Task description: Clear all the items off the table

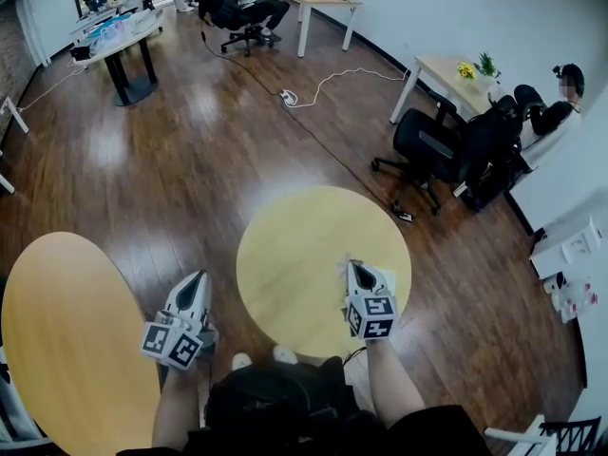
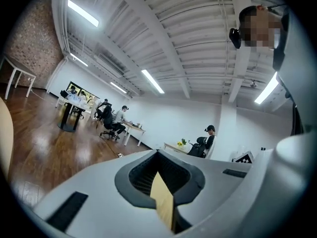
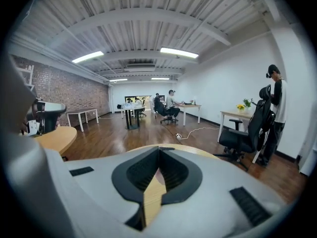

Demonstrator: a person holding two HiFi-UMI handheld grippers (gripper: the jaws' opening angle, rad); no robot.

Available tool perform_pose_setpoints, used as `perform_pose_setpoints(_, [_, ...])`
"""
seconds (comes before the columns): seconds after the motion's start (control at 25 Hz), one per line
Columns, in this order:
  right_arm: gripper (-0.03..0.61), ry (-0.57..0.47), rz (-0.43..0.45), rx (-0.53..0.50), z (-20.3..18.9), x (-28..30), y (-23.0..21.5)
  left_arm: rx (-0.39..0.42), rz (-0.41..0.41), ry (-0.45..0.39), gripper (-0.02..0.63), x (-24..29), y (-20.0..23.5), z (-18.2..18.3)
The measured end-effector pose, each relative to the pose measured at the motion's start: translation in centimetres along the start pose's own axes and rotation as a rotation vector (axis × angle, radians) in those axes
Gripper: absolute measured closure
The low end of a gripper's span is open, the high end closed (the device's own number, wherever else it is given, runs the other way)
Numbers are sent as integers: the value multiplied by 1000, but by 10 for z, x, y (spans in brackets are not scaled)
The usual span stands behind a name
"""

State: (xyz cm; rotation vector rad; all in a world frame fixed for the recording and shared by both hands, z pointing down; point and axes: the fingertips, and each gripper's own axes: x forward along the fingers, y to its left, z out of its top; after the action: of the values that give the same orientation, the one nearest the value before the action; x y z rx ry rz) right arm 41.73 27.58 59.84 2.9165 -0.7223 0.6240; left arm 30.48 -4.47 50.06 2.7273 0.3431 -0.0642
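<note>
The round yellow table [image 1: 304, 245] in front of me has a bare top with nothing on it. My right gripper [image 1: 352, 267] hovers over its near right part, jaws shut and empty; in the right gripper view the right gripper [image 3: 159, 148] has its jaws meeting at the tip, with the table rim [image 3: 190, 148] just beyond. My left gripper [image 1: 198, 278] hangs over the wood floor left of the table, jaws together and holding nothing. In the left gripper view the left gripper [image 2: 158, 153] points up toward the ceiling.
A second round yellow table [image 1: 66, 340] stands at my near left. Black office chairs [image 1: 442, 145] and a desk [image 1: 451, 72] are at the right with a seated person [image 1: 560, 93]. A cable and power strip [image 1: 290, 96] lie on the floor.
</note>
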Motion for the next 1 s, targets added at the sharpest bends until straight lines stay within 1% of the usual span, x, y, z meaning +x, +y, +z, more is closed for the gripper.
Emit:
perform_pose_setpoints(0.16, [575,104,35,-15,-37,34,15,-3,38,35,615,-8,14,-10])
perform_pose_setpoints(0.28, [575,162,67,-32,-70,59,30,4,99,89,615,-17,27,-29])
perform_pose_setpoints(0.36, [575,211,70,-39,-93,73,34,-11,130,134,615,-20,34,-46])
perform_pose_setpoints(0.44, [575,253,70,-42,-111,82,39,-48,152,176,615,-21,40,-61])
perform_pose_setpoints(0.52, [575,283,79,-33,-124,89,45,-81,160,220,615,-19,43,-74])
perform_pose_setpoints(0.64, [575,328,91,-44,-142,95,54,-79,164,275,615,-14,45,-89])
perform_pose_setpoints(0.72, [575,344,93,-85,-151,98,61,-82,174,288,615,-15,47,-93])
perform_pose_setpoints(0.84, [570,340,77,-134,-153,100,62,-115,197,284,615,-22,49,-95])
perform_pose_setpoints(0.88, [544,337,70,-132,-152,101,61,-122,205,285,615,-26,50,-96])
perform_pose_setpoints(0.96, [464,335,62,-101,-151,103,58,-129,218,293,615,-34,53,-100])
perform_pose_setpoints(1.0, [434,333,61,-81,-149,103,57,-132,227,294,615,-38,56,-100])
